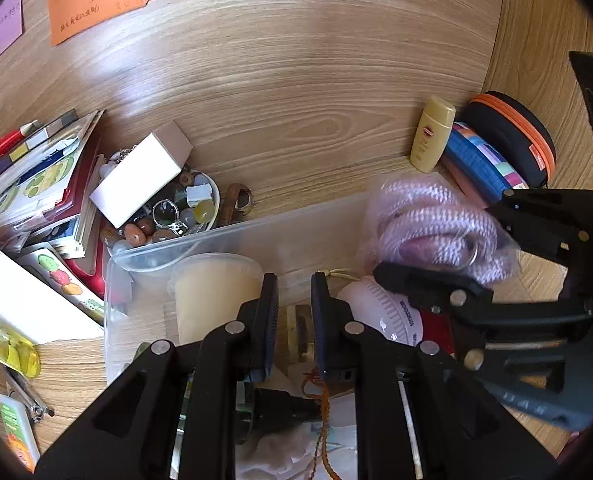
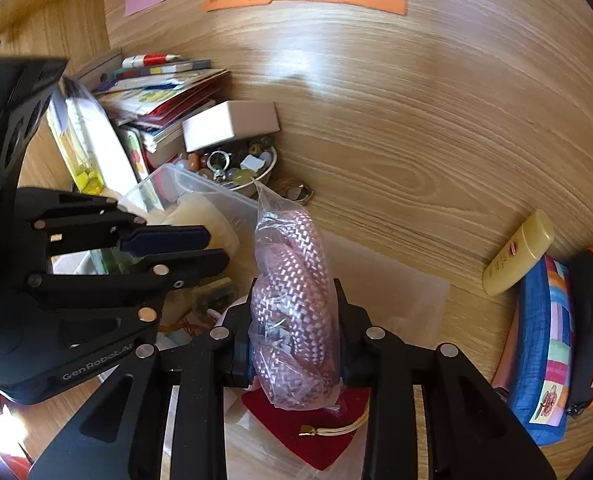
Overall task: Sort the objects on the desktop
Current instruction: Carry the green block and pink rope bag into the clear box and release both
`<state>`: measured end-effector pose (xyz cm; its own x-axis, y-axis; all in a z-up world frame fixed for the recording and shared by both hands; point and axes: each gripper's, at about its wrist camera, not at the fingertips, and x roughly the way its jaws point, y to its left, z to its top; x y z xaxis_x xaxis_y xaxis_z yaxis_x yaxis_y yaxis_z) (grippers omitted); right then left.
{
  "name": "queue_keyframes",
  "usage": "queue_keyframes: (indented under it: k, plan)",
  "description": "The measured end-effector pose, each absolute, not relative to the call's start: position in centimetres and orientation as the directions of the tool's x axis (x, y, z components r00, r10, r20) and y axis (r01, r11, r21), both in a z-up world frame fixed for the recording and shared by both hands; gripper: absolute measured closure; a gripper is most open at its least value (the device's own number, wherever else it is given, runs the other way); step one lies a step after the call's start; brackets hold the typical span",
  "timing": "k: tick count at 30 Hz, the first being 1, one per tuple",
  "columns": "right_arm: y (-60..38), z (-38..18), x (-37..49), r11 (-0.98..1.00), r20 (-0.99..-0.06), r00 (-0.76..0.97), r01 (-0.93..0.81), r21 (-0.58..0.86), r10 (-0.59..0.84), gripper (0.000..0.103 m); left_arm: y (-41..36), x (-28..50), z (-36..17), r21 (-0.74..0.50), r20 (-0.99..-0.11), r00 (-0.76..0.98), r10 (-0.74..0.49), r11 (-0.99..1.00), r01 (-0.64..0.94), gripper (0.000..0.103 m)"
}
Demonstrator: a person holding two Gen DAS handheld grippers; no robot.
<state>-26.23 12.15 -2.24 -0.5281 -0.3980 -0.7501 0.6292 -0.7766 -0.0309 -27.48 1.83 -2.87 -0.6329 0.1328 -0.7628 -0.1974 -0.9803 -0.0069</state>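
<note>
A clear bag of pink braided rope [image 2: 292, 256] sits between the fingers of my right gripper [image 2: 296, 292], which is shut on it. The left wrist view shows that bag [image 1: 428, 208] in the right gripper [image 1: 440, 240], held just over the far right corner of a clear plastic bin [image 1: 256, 224]. My left gripper [image 1: 294, 280] hangs over the bin's middle, shut with nothing between its pads. In the right wrist view the left gripper [image 2: 216, 247] is to the left of the bag. A red pouch [image 2: 296, 428] lies below the bag.
The bin holds a cloudy plastic cup [image 1: 216, 284] and small items. Behind it stand a bowl of beads and rings [image 1: 184, 216], with a white box [image 1: 140, 180] on top, and a stack of books [image 1: 44, 176]. To the right are a yellow bottle [image 1: 432, 136], a blue pencil case [image 2: 544, 344] and a black-and-orange case [image 1: 512, 132].
</note>
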Motion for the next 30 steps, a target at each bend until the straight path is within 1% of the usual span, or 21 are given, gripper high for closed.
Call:
queue_keyframes:
  k: [5,8,11,13,14,17,23,25,26,27,30]
  plan:
    - [11.4,-2.1,-25.2,-0.767,-0.749,-0.543,0.637,-0.074,-0.378,0.075,1.6,-27.1,-2.7,-0.013,-0.762,-0.633,0.132,-0.982,-0.19,0.088]
    - [11.2,-1.5,-24.4,-0.763,-0.738,-0.559,0.64,-0.095,-0.377,0.071,1.4,-26.5,-2.3,-0.007,-0.756,-0.642,0.126,-0.983,-0.185,0.088]
    - [11.2,-0.9,-23.5,-0.763,-0.722,-0.583,0.635,-0.12,-0.372,0.064,1.2,-25.9,-1.8,-0.003,-0.749,-0.651,0.12,-0.984,-0.178,0.088]
    - [11.3,-0.4,-22.9,-0.767,-0.711,-0.6,0.627,-0.134,-0.367,0.056,1.0,-25.4,-1.4,0.007,-0.743,-0.661,0.108,-0.986,-0.168,0.087]
    - [11.4,-0.1,-22.6,-0.769,-0.705,-0.609,0.623,-0.14,-0.365,0.054,1.0,-25.2,-1.2,0.009,-0.738,-0.666,0.106,-0.986,-0.167,0.085]
    - [11.8,0.7,-21.8,-0.777,-0.688,-0.628,0.612,-0.149,-0.363,0.049,1.0,-24.3,-0.6,0.016,-0.724,-0.683,0.102,-0.986,-0.164,0.075]
    - [12.8,2.2,-20.1,-0.797,-0.661,-0.661,0.584,-0.154,-0.356,0.037,1.2,-22.2,0.8,0.037,-0.696,-0.712,0.092,-0.986,-0.163,0.073]
    - [13.1,2.5,-19.6,-0.801,-0.651,-0.67,0.578,-0.155,-0.358,0.034,1.2,-21.6,1.3,0.046,-0.683,-0.726,0.081,-0.987,-0.154,0.063]
    - [13.3,2.6,-19.3,-0.8,-0.645,-0.672,0.58,-0.154,-0.363,0.034,1.2,-21.1,1.6,0.056,-0.671,-0.738,0.069,-0.988,-0.143,0.048]
    - [13.6,2.8,-19.0,-0.804,-0.641,-0.676,0.575,-0.15,-0.364,0.031,1.2,-20.6,2.0,0.07,-0.654,-0.754,0.054,-0.989,-0.131,0.039]
    - [14.3,3.1,-18.3,-0.811,-0.634,-0.68,0.568,-0.14,-0.367,0.029,1.4,-18.9,3.0,0.104,-0.617,-0.787,0.026,-0.988,-0.115,0.037]
